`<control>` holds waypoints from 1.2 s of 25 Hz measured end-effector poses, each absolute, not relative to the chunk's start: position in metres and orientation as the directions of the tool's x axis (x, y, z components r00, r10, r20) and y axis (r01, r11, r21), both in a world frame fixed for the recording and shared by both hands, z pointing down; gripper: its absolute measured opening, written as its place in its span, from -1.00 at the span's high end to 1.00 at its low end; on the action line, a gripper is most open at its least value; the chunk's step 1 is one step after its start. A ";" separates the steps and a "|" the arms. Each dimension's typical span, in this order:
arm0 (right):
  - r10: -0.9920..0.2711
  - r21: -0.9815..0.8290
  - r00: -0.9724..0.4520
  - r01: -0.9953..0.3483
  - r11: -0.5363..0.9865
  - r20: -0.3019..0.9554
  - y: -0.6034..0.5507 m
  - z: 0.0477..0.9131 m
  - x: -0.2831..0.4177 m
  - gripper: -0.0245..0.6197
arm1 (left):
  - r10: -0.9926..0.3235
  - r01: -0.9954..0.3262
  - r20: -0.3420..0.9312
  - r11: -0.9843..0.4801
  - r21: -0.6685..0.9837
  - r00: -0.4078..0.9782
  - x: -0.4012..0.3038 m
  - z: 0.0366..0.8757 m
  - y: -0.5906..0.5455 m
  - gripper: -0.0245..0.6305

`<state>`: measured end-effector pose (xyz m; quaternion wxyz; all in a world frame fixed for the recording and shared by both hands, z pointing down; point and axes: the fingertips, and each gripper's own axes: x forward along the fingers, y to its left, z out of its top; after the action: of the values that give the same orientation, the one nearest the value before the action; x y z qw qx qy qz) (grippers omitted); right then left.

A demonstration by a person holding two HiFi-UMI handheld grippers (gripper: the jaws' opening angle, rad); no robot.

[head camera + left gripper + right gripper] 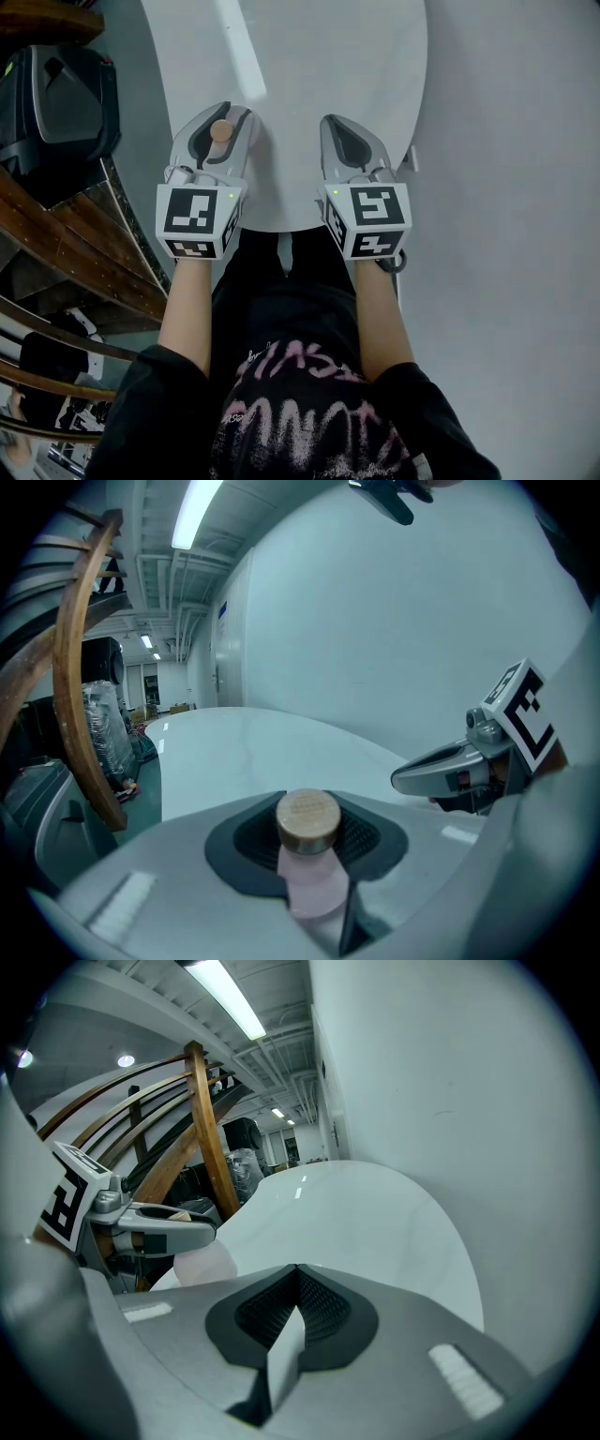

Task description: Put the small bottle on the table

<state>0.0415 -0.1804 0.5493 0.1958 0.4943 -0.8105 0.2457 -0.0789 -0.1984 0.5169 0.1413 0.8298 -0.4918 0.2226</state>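
A small pink bottle with a round wooden cap sits upright between the jaws of my left gripper, which is shut on it. From the head view only the cap shows, above the near edge of the white table. In the right gripper view the bottle's pale pink body hangs below the left gripper. My right gripper hovers beside the left one over the table's near edge. Its jaws are closed together with nothing between them.
A curved wooden railing runs along my left side, with a black and grey case behind it. A small white part sticks out at the table's right rim. A grey wall lies to the right.
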 end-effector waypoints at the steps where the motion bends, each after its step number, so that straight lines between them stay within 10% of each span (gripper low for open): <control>1: -0.705 -0.205 -0.435 -0.897 0.391 0.560 -0.180 0.549 0.042 0.89 | -0.754 -0.879 0.507 -0.476 0.016 0.418 -0.079 0.517 -0.198 0.56; 30: -0.721 -0.194 -0.435 -0.897 0.397 0.540 -0.181 0.535 0.039 0.89 | -0.772 -0.873 0.458 -0.487 0.018 0.440 -0.080 0.497 -0.199 0.49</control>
<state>0.0392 -0.1812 0.5349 0.1886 0.4969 -0.8141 0.2341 -0.0803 -0.1991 0.4969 0.1270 0.8390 -0.4904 0.1987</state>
